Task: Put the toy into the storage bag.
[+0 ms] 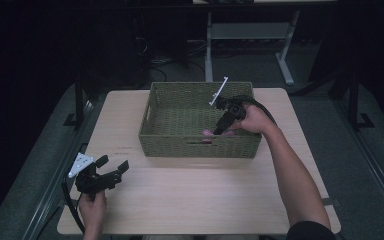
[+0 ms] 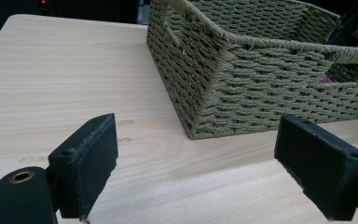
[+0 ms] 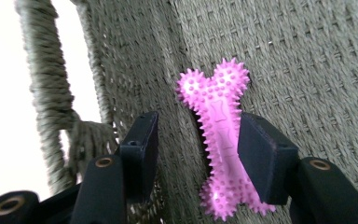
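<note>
Black jaws of the right gripper are seen standing apart around a pink spiked bone-shaped toy. One pad lies against the toy's side; a clear gap remains at the other, so no clamp is made. The toy lies on the floor of the woven basket, near its front wall, its long axis running along the jaws. The left gripper, jaws wide and empty, rests well apart on the table.
</note>
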The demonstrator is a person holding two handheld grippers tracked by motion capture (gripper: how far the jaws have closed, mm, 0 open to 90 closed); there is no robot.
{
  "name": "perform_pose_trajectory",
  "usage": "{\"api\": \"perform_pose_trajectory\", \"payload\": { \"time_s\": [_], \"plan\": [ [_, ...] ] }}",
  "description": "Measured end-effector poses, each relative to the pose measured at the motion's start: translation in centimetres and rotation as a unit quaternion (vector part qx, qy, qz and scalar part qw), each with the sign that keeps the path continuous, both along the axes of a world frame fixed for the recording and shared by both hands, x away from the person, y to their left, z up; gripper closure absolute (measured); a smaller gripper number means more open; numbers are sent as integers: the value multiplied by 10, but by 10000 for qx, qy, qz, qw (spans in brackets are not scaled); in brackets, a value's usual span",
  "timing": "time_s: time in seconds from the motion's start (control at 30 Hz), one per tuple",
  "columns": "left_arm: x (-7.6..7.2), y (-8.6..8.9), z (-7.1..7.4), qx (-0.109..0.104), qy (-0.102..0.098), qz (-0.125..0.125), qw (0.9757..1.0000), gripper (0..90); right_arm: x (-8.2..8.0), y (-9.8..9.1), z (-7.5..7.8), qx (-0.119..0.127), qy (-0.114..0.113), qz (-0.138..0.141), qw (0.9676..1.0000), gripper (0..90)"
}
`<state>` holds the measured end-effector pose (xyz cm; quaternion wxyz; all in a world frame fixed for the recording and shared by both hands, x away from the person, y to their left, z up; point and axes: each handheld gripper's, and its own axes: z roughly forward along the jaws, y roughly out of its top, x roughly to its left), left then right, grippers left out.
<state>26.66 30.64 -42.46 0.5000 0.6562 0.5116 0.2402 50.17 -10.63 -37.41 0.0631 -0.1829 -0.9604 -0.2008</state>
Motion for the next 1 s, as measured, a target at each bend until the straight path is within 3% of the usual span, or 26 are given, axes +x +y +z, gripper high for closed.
{"api": "perform_pose_trajectory", "payload": {
  "time_s": [0.47,1.0],
  "plan": [
    [-1,1,0,-32,1,9,10000,128,-5,-6,14,143,-121,-139,9997,383],
    [0,0,0,-25,13,-10,10000,128,-13,-15,31,287,-237,-224,9991,359]
  ]
}}
